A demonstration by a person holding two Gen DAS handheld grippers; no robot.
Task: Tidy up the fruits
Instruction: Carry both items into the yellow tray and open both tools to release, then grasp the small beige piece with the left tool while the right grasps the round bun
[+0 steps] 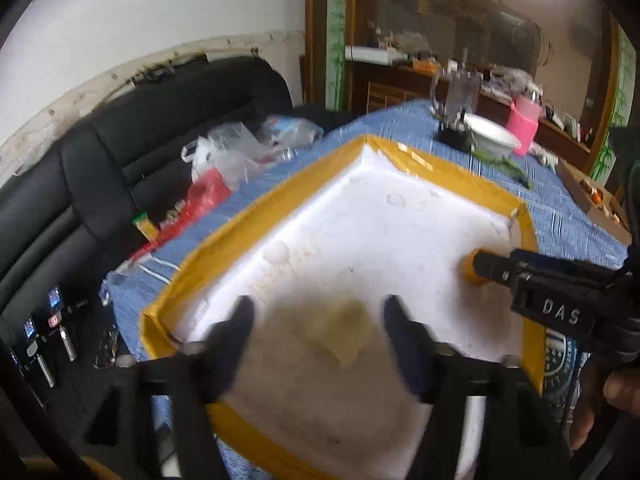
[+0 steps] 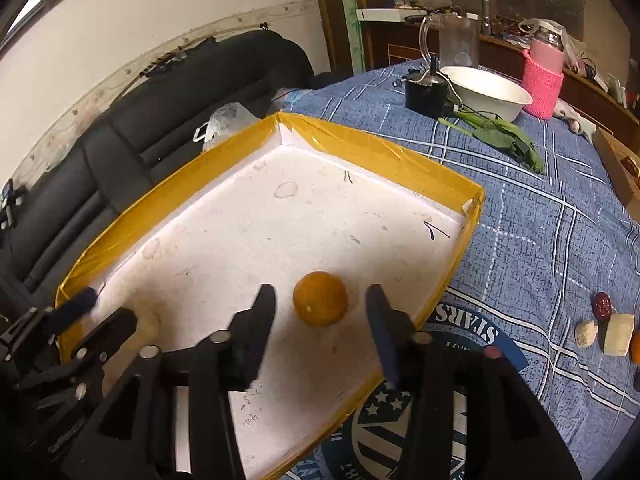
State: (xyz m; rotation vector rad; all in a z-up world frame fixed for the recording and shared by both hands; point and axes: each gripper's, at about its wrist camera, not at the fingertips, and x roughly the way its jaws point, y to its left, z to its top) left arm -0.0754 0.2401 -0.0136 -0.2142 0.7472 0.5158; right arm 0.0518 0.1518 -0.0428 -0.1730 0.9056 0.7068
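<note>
Foam tray [image 2: 360, 152], white floor, rim wrapped in yellow tape, resting on a bench under a blue checked cloth [image 2: 540, 240].

Orange [image 2: 320, 299]: lies on the tray floor toward the 4 o'clock corner, right wrist view. It sits between the fingers of the right gripper [image 2: 320, 304], whose jaws stand spread; a gap shows on each side, so neither pad touches the fruit.

Pale yellowish piece [image 1: 340, 330], blurred, kind not certain: lies on the tray floor near the 6 o'clock edge, left wrist view. It sits between the fingers of the left gripper [image 1: 318, 320], jaws spread wide, pads apart from it.

Loose items on the cloth at 3 o'clock of the tray, right wrist view: red date [image 2: 602, 305], two pale pieces [image 2: 618, 334].

Far end of bench, 1 o'clock: white bowl [image 2: 488, 92], pink-sleeved jar [image 2: 544, 80], green leaves [image 2: 504, 140].
</note>
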